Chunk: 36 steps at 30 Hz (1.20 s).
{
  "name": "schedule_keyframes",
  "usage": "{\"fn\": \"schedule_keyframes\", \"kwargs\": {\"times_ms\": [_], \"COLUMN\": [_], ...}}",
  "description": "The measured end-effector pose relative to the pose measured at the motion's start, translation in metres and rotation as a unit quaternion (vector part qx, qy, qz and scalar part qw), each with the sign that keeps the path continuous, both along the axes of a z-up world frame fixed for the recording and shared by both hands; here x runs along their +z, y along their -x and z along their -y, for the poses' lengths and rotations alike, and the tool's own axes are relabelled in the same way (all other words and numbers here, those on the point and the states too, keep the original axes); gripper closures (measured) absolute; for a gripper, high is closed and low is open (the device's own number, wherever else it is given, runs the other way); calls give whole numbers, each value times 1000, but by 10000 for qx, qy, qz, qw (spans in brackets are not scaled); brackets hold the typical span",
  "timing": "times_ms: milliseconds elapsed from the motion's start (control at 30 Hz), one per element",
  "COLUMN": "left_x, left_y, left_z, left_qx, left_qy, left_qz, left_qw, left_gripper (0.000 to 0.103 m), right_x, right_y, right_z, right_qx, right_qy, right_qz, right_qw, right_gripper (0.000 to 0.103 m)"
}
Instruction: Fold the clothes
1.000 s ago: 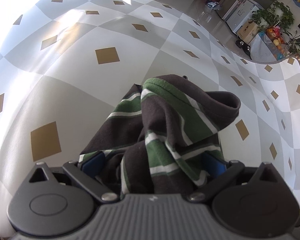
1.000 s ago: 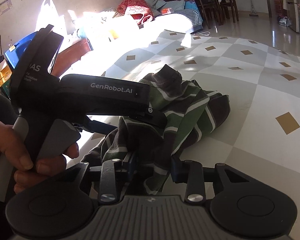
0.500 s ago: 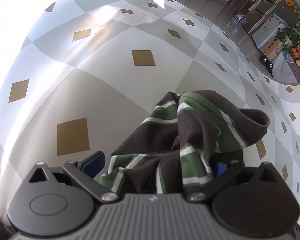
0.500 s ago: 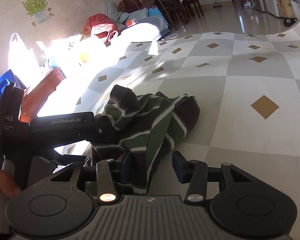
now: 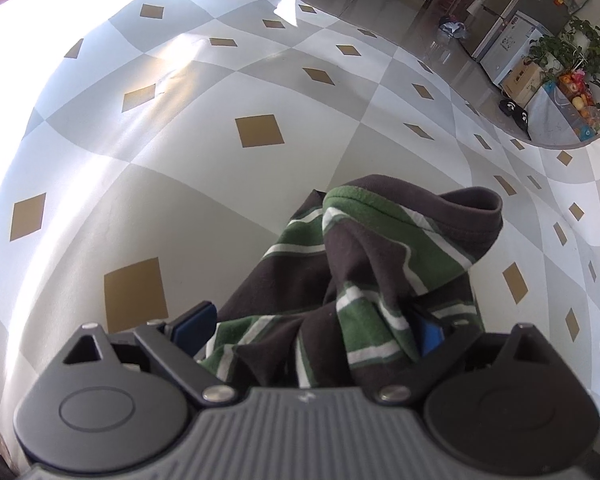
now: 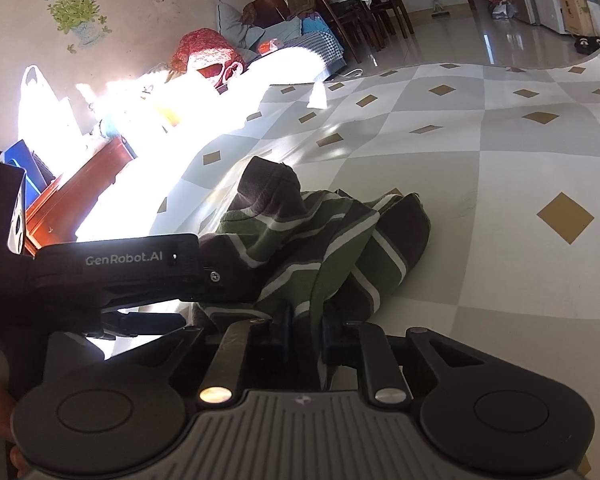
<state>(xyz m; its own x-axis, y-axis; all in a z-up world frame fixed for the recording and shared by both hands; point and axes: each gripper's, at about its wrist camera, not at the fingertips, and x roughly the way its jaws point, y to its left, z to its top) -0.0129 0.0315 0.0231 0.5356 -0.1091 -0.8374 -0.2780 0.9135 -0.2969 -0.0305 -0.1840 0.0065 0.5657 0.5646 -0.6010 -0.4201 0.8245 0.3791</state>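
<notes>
Your right gripper [image 6: 305, 326] has just been closing, and its blue pads now pinch a fold of the striped garment [image 6: 320, 240] between them. Your left gripper [image 5: 308, 330] stands wide, jaws just eased slightly inward, cloth bunched between its fingers [image 5: 194, 320] without being squeezed. Your left gripper's black body reaches in just left of your right claw.

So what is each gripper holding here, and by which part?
The right gripper, whose jaws have just been closing, pinches a green fold of the crumpled brown, green and white striped garment. The left gripper stands open around it.
</notes>
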Motion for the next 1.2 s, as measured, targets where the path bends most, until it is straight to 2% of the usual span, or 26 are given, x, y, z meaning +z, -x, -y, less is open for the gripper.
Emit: {"fn": "schedule_keyframes", "kwargs": {"times_ms": [100, 367, 567, 733, 900, 967, 1033, 1133, 1200], "left_x": [0, 12, 9, 9, 8, 4, -2, -10, -14], "left_y": [1, 5, 6, 7, 5, 5, 5, 4, 6], "left_z": [-6, -7, -19, -16, 1, 13, 25, 37, 42], "left_qx": [230, 361, 646, 493, 46, -186, -404, -649, -728], "left_qy": [-20, -301, -301, -73, 139, 75, 5, -17, -71], "left_qz": [38, 310, 135, 187, 251, 194, 125, -30, -54], "left_qw": [9997, 9984, 9974, 9986, 9996, 9996, 9991, 9979, 9973], "left_gripper": [8, 8, 8, 7, 3, 2, 2, 1, 0], "right_x": [8, 25, 32, 36, 37, 34, 30, 24, 19], "right_y": [3, 6, 2, -3, -2, -3, -3, -4, -5], "right_z": [3, 18, 39, 68, 82, 86, 93, 105, 110], "right_qx": [-163, -553, -1225, -1794, -1909, -1938, -2061, -2241, -2323], "right_qy": [53, 20, 193, 151, -25, -119, -241, -440, -554], "right_qz": [195, 469, 531, 430, 315, 200, 39, -213, -373], "right_qw": [9997, 9974, 9909, 9827, 9811, 9808, 9782, 9734, 9704], "right_gripper": [95, 96, 96, 96, 95, 91, 70, 55, 53]}}
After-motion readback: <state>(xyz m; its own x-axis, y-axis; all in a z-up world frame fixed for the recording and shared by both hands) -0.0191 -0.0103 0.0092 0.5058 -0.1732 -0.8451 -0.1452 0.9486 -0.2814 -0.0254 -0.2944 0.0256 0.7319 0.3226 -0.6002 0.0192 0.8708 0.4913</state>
